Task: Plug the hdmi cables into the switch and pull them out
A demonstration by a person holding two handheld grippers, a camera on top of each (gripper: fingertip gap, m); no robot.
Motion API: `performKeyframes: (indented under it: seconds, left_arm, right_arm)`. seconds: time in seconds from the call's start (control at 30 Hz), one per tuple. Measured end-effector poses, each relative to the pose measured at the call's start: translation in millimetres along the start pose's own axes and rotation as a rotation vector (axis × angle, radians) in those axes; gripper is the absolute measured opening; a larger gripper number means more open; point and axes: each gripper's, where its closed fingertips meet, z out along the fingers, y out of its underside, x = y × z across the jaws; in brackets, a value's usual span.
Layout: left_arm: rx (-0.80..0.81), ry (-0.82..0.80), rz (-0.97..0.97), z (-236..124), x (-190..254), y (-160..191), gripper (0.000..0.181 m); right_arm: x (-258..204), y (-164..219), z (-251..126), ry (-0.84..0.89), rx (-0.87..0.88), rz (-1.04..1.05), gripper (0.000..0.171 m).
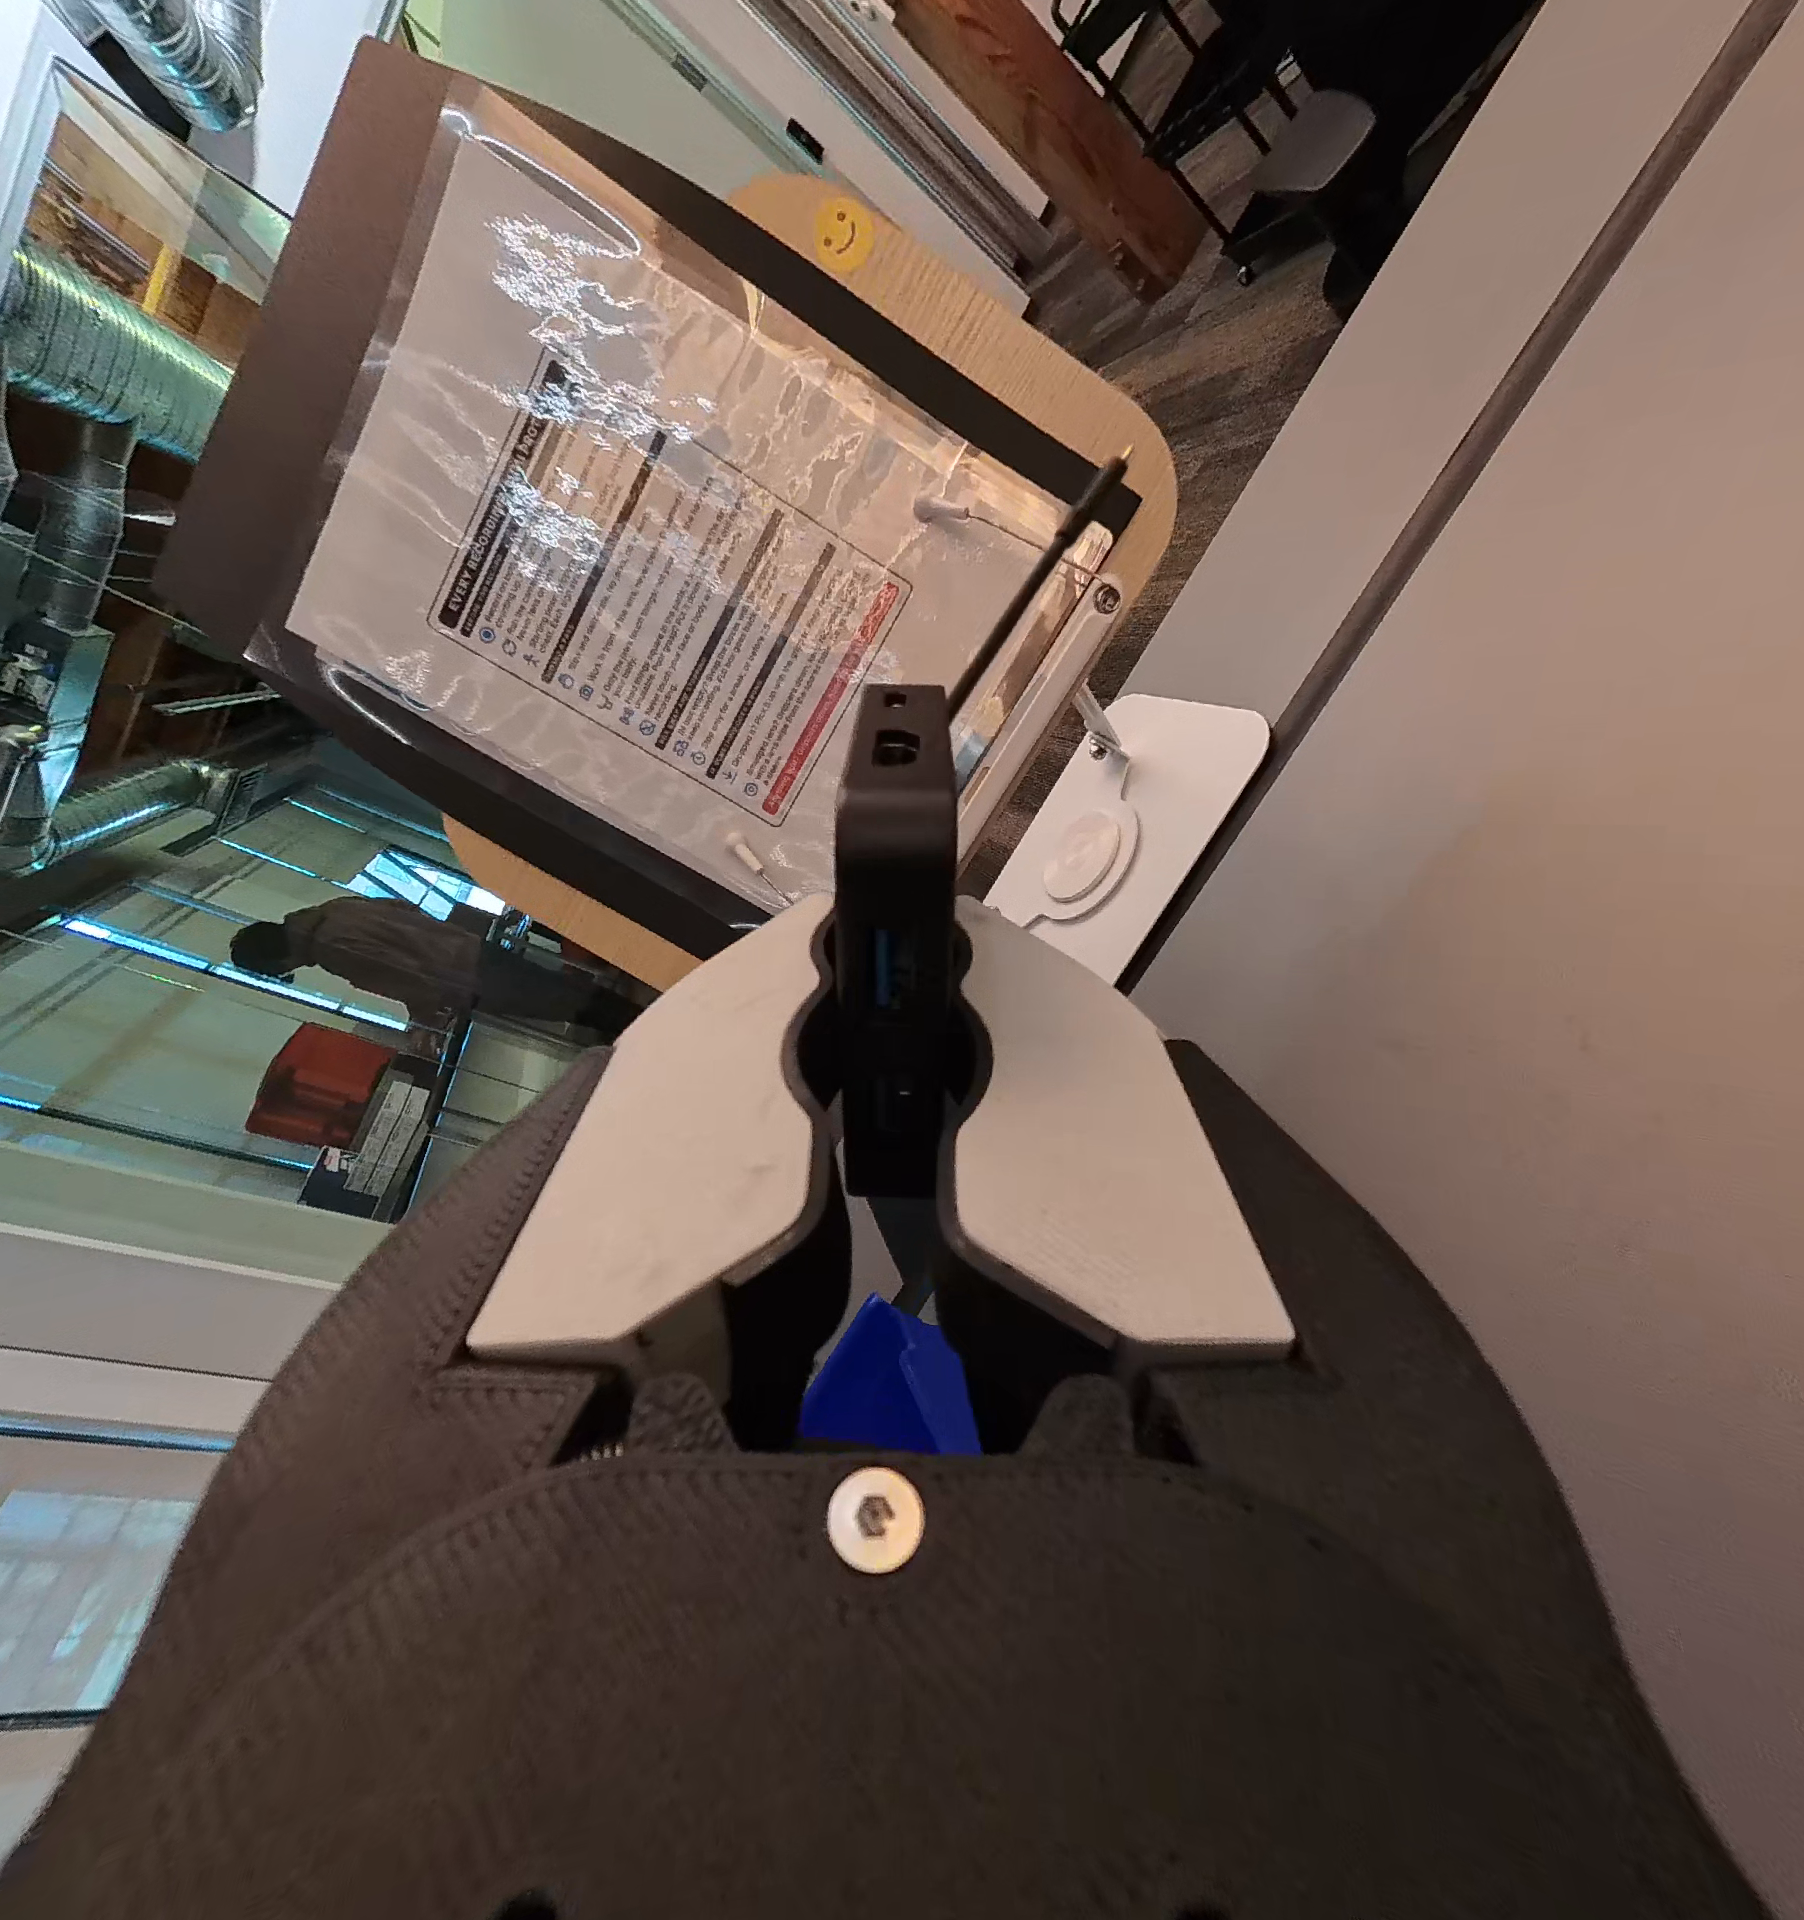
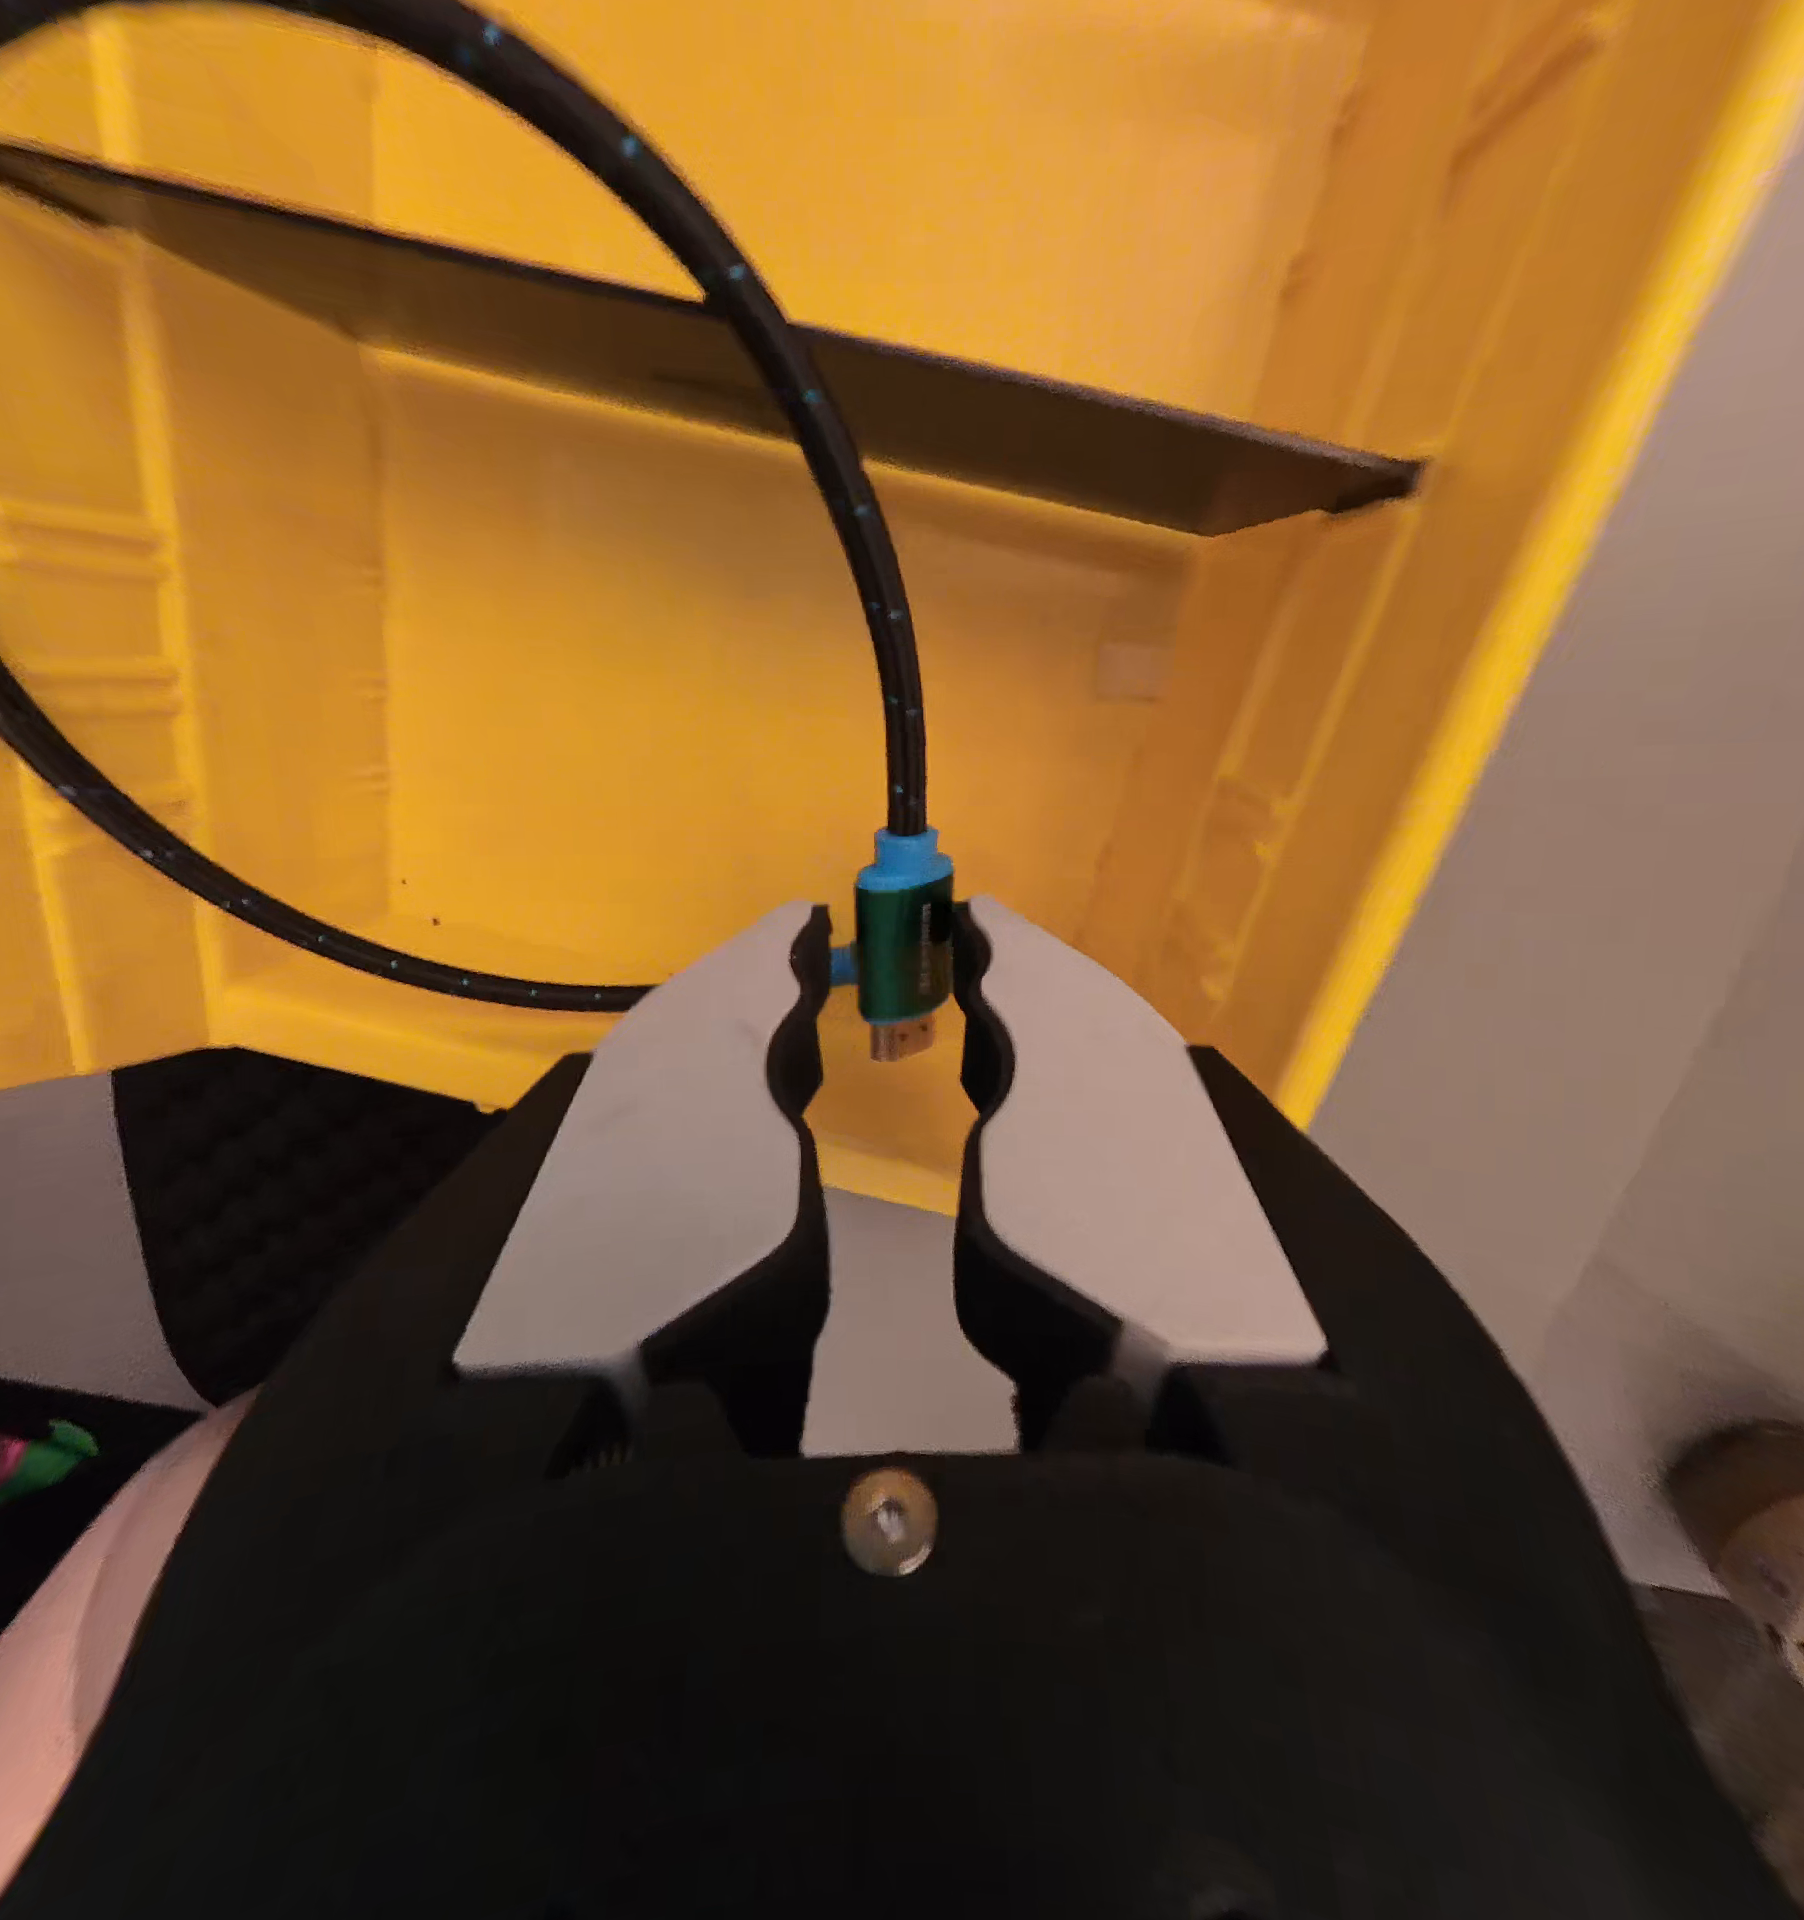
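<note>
An office or lab space: exposed ceiling ducts [image 1: 98, 343], carpet [image 1: 1220, 322], a laminated instruction sheet [image 1: 617, 582].

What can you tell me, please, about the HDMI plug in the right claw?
The HDMI plug has a glossy green metallic shell, a light blue collar where the cable enters, and a gold connector tip pointing back toward the camera. The right claw grips its shell between the two fingers near their tips. Its black braided cable, flecked with blue, rises from the collar and loops round to the left in front of a yellow bin.
</note>
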Motion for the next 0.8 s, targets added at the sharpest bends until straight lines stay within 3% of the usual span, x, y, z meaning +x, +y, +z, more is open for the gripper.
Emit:
performKeyframes:
  seconds: [0.23,0.37,0.47,0.57,0.67,0.8]
  left_arm:
    - [0.021,-0.014,-0.026,-6,-7,-3,0.013]
    - [0.031,-0.011,-0.029,-7,-5,-7,0.013]
    - [0.077,0.038,-0.053,-7,6,-18,0.013]
    - [0.145,0.152,-0.103,-8,26,-33,0.014]
    - [0.200,0.262,-0.116,-12,47,-47,0.013]
    - [0.213,0.318,-0.033,-15,68,-55,0.013]
  right_arm:
    - [0,-32,-74,0.134,0.358,0.028,0.035]
    - [-53,-75,-98,0.014,0.543,-0.146,0.035]
    - [-117,-113,-124,-0.088,0.702,-0.338,0.038]
    - [-220,-137,-165,-0.216,0.992,-0.695,0.045]
    - [-329,-113,-182,-0.354,1.214,-1.112,0.054]
    - [-399,-92,-161,-0.319,1.270,-1.384,0.049]
